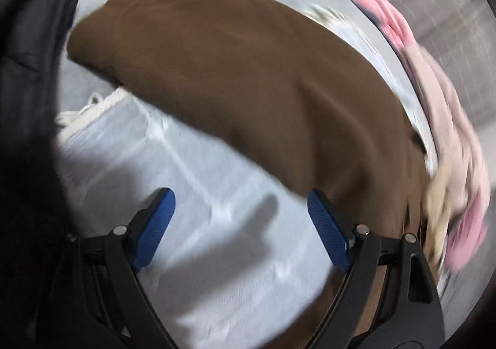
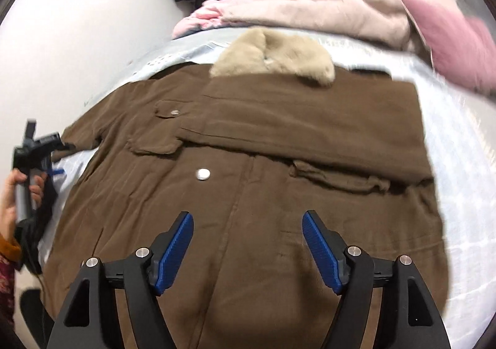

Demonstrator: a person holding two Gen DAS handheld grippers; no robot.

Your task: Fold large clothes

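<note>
Brown coat [image 2: 248, 163] flat on bed [image 2: 458, 194], long axis running straight ahead of right gripper [image 2: 248, 221], fur collar [image 2: 272, 54] at far end. Both sets of jaws apart, nothing between them; left gripper [image 1: 241, 197] over bare sheet beside coat.

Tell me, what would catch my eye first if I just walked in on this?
The big brown coat spread flat over the pale bedsheet, its beige fur collar at the far end and one side already folded across the front. Behind it lies a heap of pink clothes. In the foreground, the right gripper hangs open above the coat, with nothing between its blue pads.
</note>
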